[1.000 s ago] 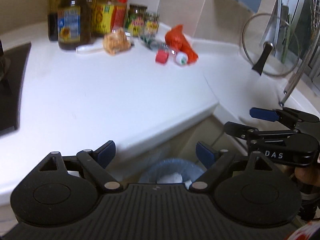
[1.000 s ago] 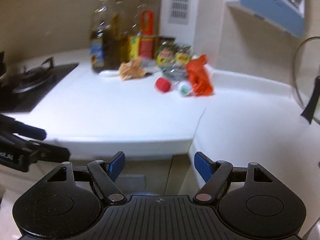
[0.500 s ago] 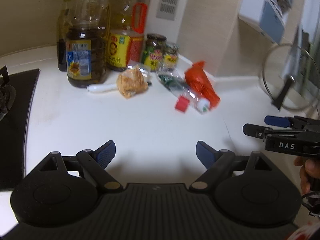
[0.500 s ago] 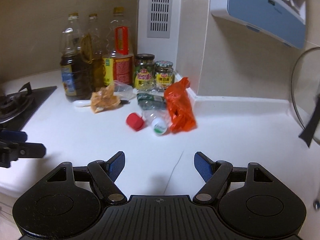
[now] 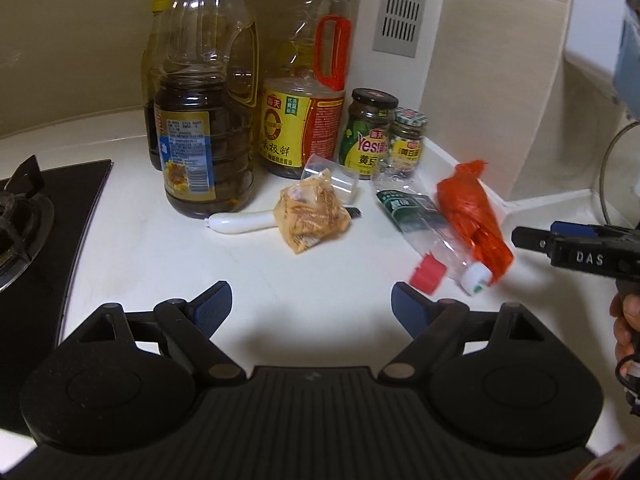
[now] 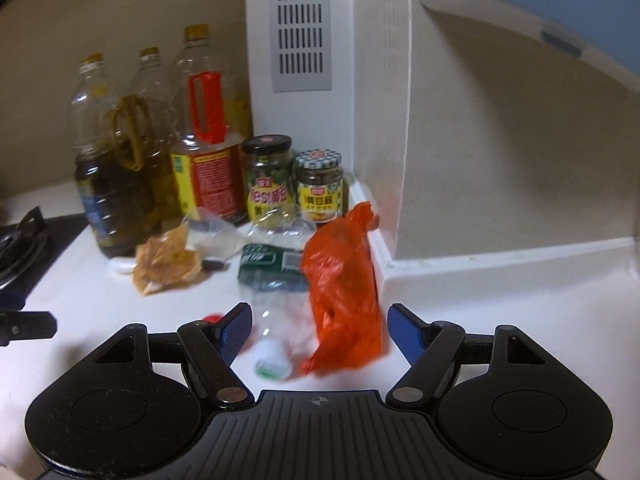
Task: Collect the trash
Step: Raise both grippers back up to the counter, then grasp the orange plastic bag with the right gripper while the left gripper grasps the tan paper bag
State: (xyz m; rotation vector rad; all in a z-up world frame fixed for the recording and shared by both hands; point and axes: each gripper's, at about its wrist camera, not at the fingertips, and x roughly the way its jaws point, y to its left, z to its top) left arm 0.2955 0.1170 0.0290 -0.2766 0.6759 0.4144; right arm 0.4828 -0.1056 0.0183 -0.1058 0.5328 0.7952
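On the white counter [image 5: 160, 264] lies trash: a crumpled yellow-brown wrapper [image 5: 310, 216], a crushed clear bottle [image 5: 420, 220] with a white cap, a loose red cap [image 5: 427, 274] and an orange plastic bag [image 5: 472, 212]. My left gripper [image 5: 312, 300] hovers open just short of the wrapper and red cap, nothing between its fingers. My right gripper [image 6: 320, 320] reaches in from the right [image 5: 536, 234]. Its jaws are closing, with the orange bag [image 6: 344, 288] and the bottle's cap end [image 6: 272, 360] lying between the blue pads; neither pad touches them.
Behind the trash stand large oil bottles [image 5: 208, 140], a soy sauce bottle [image 5: 300, 120] and two jars [image 5: 370, 132] against the wall. A black gas hob [image 5: 24, 220] fills the left. A white-handled tool [image 5: 240, 222] lies by the wrapper, beside a clear bag [image 5: 332, 176].
Both grippers have moved forward from the counter's front edge over its top, close to the trash. The bin below the edge has dropped out of view.
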